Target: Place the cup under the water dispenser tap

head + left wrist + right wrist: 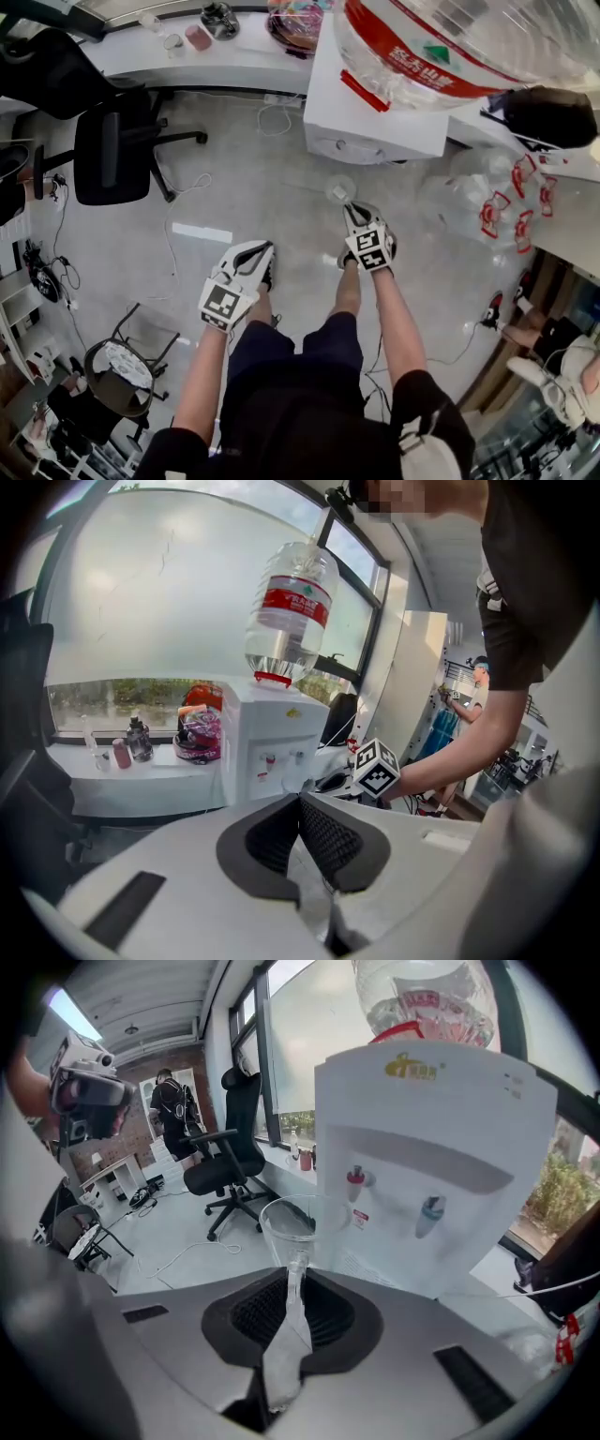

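Right claw (292, 1290) is pinched shut on the near wall of the clear cup (305, 1221), holding it in front of the dispenser (441, 1129), short of the red tap (354, 1181) and blue tap (428, 1215). Left claw (300, 803) is closed and empty. The grasp looks done; moving in under a tap and setting down are left. The bottle (422, 997) has a red label (403, 67) with white characters and the dispenser a yellow logo (415, 1070), neither readable.
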A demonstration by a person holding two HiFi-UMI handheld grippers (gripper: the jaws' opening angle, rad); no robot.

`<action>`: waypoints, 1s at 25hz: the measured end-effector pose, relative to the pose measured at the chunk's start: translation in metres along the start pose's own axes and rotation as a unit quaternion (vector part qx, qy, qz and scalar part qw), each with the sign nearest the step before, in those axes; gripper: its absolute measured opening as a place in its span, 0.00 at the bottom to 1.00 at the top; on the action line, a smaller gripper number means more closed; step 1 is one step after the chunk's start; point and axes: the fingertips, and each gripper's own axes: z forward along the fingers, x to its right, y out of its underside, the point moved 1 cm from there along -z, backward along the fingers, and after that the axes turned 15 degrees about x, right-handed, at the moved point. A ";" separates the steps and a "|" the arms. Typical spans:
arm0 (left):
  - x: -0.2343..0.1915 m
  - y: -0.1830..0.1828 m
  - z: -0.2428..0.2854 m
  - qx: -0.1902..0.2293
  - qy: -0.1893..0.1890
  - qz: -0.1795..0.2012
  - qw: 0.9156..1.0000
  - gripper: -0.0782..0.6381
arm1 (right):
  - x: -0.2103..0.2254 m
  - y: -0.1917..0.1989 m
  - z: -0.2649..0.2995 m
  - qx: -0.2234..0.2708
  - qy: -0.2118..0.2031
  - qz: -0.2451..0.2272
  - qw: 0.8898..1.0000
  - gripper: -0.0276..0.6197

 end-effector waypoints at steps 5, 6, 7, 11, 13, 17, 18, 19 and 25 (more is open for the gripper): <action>-0.013 0.024 -0.004 -0.011 -0.001 -0.006 1.000 0.11 | 0.015 0.018 0.039 -0.005 0.018 0.010 1.000 0.08; -0.016 0.030 -0.006 -0.014 -0.002 -0.008 1.000 0.11 | 0.018 0.021 0.047 -0.003 0.024 0.015 1.000 0.08; -0.018 0.035 -0.009 -0.016 -0.002 -0.010 1.000 0.11 | 0.021 0.024 0.055 -0.001 0.029 0.021 0.999 0.08; -0.025 0.059 -0.021 -0.030 -0.007 -0.013 0.999 0.11 | 0.034 0.033 0.083 0.000 0.046 0.024 0.999 0.08; -0.027 0.068 -0.024 -0.035 -0.011 -0.013 0.999 0.11 | 0.040 0.036 0.096 0.001 0.051 0.022 0.998 0.08; -0.034 0.084 -0.030 -0.039 -0.015 -0.018 0.999 0.11 | 0.049 0.040 0.120 0.008 0.062 0.029 0.998 0.08; -0.034 0.087 -0.031 -0.040 -0.015 -0.019 0.999 0.11 | 0.050 0.041 0.125 0.010 0.066 0.031 0.997 0.08; -0.033 0.090 -0.032 -0.042 -0.014 -0.020 0.999 0.11 | 0.051 0.041 0.129 0.011 0.069 0.032 0.997 0.08; -0.027 0.103 -0.033 -0.045 -0.009 -0.029 0.999 0.11 | 0.068 0.046 0.145 0.019 0.093 0.046 0.994 0.08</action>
